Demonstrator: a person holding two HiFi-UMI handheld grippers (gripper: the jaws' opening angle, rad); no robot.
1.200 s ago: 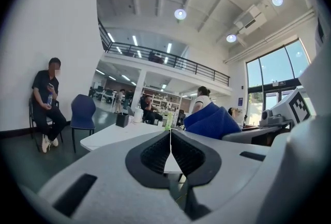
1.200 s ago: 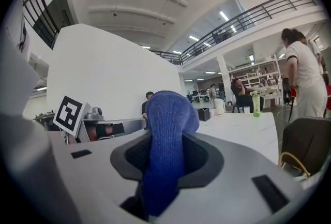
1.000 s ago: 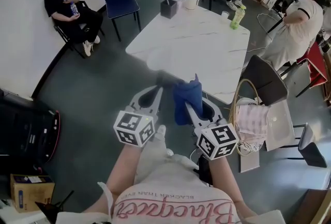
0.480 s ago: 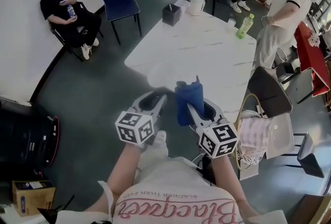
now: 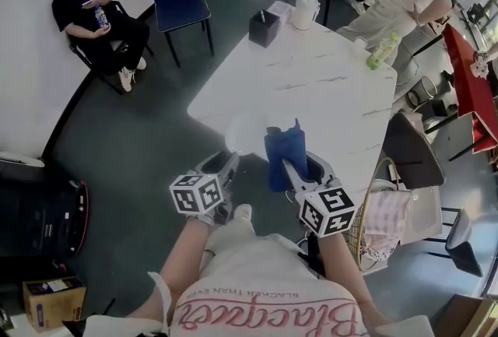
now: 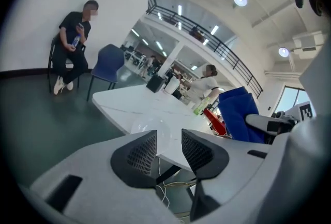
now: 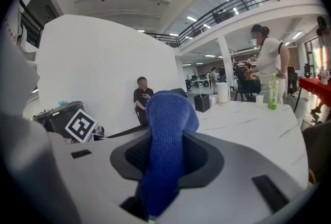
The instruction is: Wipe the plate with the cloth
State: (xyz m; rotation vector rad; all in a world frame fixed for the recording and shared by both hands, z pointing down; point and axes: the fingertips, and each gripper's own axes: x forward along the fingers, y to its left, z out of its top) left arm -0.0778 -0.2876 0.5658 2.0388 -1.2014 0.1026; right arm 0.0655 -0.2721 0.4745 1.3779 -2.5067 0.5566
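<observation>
Two grippers: left gripper (image 6: 168,146) empty, its jaws just spread wide; right gripper (image 5: 302,166) clamped on the blue cloth (image 5: 282,150).
Plate place: clear plate (image 5: 247,128) on the near corner of the white table (image 5: 327,86).
Bearing: just ahead of both grippers and framed between the left jaws; the left looks nearer.
Plate look: round, translucent, faint against the marble.

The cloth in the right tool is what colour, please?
The cloth is blue, clearest in the right gripper view.

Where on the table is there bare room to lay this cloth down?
The middle of the table is bare, between the clear plate at its near corner and the black box, white jug and green bottle crowding the far end.
</observation>
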